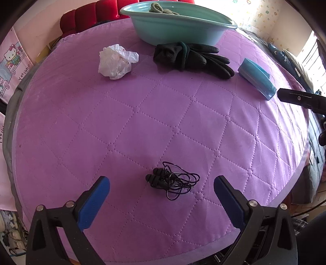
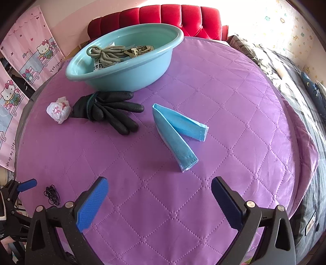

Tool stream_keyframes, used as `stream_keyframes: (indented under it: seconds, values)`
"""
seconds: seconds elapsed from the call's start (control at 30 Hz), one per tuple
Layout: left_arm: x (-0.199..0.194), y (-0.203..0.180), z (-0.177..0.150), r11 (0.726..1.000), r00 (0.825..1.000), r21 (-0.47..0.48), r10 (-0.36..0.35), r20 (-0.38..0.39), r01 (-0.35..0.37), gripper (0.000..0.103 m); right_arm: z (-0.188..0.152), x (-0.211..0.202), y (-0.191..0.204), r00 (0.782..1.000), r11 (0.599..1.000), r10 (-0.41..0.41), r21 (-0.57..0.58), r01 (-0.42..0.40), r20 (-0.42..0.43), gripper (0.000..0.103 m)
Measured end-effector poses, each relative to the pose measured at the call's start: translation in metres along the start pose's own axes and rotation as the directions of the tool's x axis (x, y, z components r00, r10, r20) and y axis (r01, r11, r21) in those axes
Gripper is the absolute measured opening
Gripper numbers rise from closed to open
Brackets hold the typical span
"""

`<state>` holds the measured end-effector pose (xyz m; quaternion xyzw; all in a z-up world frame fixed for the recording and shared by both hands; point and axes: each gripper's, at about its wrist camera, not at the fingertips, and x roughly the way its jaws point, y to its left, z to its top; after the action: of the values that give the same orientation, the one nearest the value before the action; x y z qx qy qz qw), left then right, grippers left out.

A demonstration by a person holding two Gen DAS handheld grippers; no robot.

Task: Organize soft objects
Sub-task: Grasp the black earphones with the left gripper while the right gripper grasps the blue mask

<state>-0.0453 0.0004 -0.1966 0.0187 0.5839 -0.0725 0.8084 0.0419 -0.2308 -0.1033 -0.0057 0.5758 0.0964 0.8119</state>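
Tangled black earphones (image 1: 173, 180) lie on the purple quilt just ahead of my open left gripper (image 1: 161, 181), between its blue pads. A folded blue face mask (image 2: 177, 134) lies a short way beyond my open right gripper (image 2: 159, 183), which holds nothing. Black gloves (image 2: 110, 111) tied in a bundle and a crumpled white plastic bag (image 2: 59, 109) sit in front of a teal basin (image 2: 122, 75). Inside the basin is a grey cord bundle (image 2: 106, 53) with a tagged item. In the left wrist view the gloves (image 1: 191, 58), bag (image 1: 116, 61) and mask (image 1: 256, 78) are far ahead.
The purple quilt (image 2: 183, 203) covers a round surface whose edge drops off near both grippers. A red tufted headboard (image 2: 163, 18) stands behind the basin. Dark bedding (image 2: 301, 91) lies to the right, and cartoon posters (image 2: 24, 67) hang at the left.
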Motion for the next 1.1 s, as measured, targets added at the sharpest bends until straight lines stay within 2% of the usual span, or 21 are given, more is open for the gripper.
stream_keyframes:
  seconds: [0.1,0.13,0.17,0.23,0.33,0.47,0.77,1.1]
  values:
    - [0.005,-0.001,-0.003,1.000,1.000,-0.002,-0.003,-0.019,0.003,0.103,0.001,0.002,0.000,1.000,1.000,0.007,-0.004,-0.007,-0.002,0.103]
    - [0.006,-0.001,-0.003,1.000,1.000,-0.003,-0.009,-0.023,0.009,0.097,0.002,0.002,0.001,1.000,1.000,0.008,-0.006,-0.008,-0.002,0.103]
    - [0.006,-0.001,-0.004,1.000,1.000,-0.004,-0.016,-0.024,0.016,0.080,0.003,0.003,0.001,1.000,1.000,0.010,-0.006,-0.010,-0.003,0.103]
    - [0.008,-0.001,-0.004,1.000,1.000,-0.005,-0.012,-0.027,0.012,0.055,0.004,0.004,0.001,1.000,1.000,0.011,-0.007,-0.011,-0.003,0.103]
    - [0.012,-0.001,-0.002,0.999,0.999,-0.004,-0.039,-0.037,0.039,0.050,0.005,0.005,-0.001,1.000,1.000,0.012,-0.009,-0.012,-0.007,0.103]
    - [0.007,-0.007,0.009,0.998,0.998,-0.003,-0.061,-0.010,0.061,0.047,0.008,0.005,-0.005,1.000,1.000,0.018,-0.004,-0.018,-0.004,0.103]
    - [-0.005,-0.019,0.041,0.996,0.995,-0.011,-0.093,0.023,0.094,0.047,0.021,0.007,-0.019,1.000,1.000,0.012,-0.008,-0.012,0.004,0.103]
    - [0.001,-0.029,0.060,0.996,0.996,-0.029,-0.078,0.046,0.079,0.047,0.043,0.033,-0.032,0.999,0.999,0.015,-0.045,-0.016,-0.029,0.103]
